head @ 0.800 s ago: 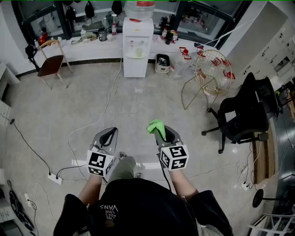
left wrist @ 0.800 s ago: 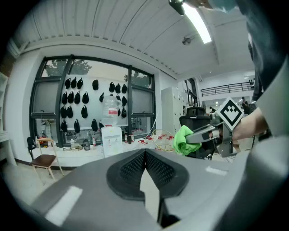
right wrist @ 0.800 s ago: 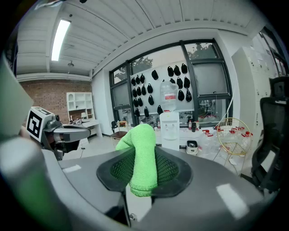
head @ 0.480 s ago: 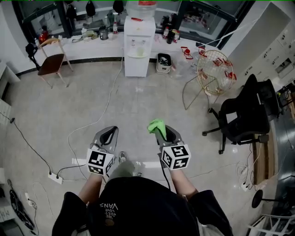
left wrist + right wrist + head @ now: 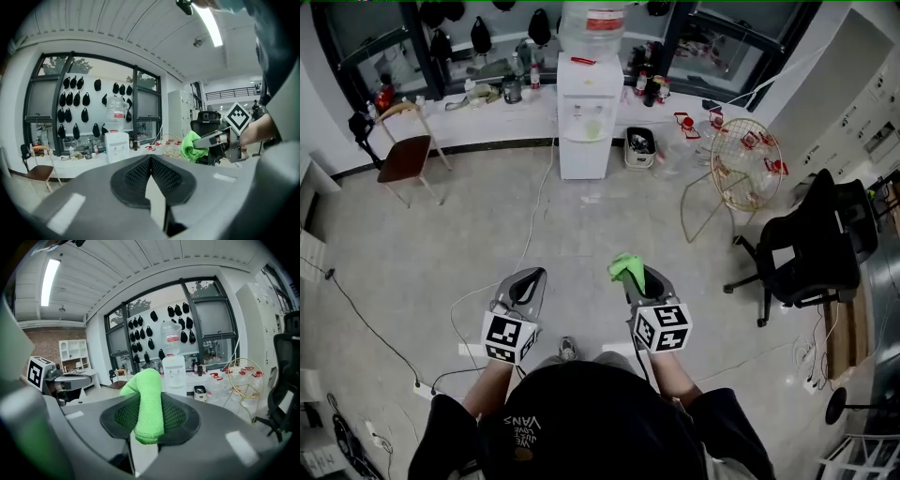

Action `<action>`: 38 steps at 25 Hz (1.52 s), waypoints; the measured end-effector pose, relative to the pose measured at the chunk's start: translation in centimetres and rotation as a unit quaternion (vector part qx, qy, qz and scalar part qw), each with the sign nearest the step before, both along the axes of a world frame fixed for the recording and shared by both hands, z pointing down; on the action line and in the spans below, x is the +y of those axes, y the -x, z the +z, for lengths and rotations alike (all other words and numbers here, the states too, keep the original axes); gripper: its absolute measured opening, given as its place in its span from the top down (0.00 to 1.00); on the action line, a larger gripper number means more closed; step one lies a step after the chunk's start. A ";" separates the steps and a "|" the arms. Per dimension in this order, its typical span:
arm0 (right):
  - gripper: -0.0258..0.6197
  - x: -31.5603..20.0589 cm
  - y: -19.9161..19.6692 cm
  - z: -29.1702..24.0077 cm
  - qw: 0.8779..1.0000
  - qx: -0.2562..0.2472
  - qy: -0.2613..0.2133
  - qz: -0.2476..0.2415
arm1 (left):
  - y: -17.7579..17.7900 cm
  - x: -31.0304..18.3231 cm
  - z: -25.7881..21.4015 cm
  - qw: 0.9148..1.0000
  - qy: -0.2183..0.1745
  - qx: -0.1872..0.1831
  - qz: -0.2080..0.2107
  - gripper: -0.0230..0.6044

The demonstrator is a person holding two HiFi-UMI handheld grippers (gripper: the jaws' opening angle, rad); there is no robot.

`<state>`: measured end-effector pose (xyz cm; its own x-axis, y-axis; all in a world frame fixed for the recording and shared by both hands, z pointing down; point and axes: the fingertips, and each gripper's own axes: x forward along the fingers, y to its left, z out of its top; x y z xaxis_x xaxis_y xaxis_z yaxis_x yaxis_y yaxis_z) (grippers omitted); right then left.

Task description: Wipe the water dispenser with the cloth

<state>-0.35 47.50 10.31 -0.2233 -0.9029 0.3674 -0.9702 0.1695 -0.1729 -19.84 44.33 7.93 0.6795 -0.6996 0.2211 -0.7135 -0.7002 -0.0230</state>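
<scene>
Right gripper [image 5: 633,277], head view: clamped on the green cloth [image 5: 624,265], which bunches out past the jaw tips. The left gripper [image 5: 530,278] is held level with it and carries nothing. Both are extended over bare floor [image 5: 441,234]. The dispenser [image 5: 583,117] stands at the far wall, against the tabletop [image 5: 487,98] under the windows and well apart from both grippers. A white cable [image 5: 528,220] runs across the floor from the dispenser toward the person.

Left gripper view: the jaws are together with nothing between them. The dispenser appears small and distant, ahead and slightly left of the jaw line. The right gripper and the cloth show at the right.

Right gripper view: the jaws are closed on a fold of cloth that stands up between them and drapes over the near side. The dispenser lies directly beyond the cloth, far off.

Step in hand, as judged: approach. The cloth is secured, and no wiping contact has been made.

The next move calls for:
- closing the distance to the dispenser, stepping clear of the cable;
- keeping the clamp on the cloth;
- raising the right gripper so that the free bunch of cloth, not the jaws, meets the panel.
</scene>
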 end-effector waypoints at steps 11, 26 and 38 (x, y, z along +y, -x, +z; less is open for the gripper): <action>0.78 -10.9 -2.5 0.8 1.000 0.001 0.005 0.005 | -0.9 -10.6 2.5 0.999 0.028 0.000 -0.021 0.96; 0.78 -29.8 -10.7 1.1 0.995 0.016 0.005 -0.103 | -9.5 -26.5 1.0 0.993 0.011 -0.003 -0.117 0.96; 0.78 -39.4 -9.2 5.0 0.994 0.025 0.046 -0.093 | -8.3 -36.1 5.2 0.994 0.046 0.002 -0.104 0.96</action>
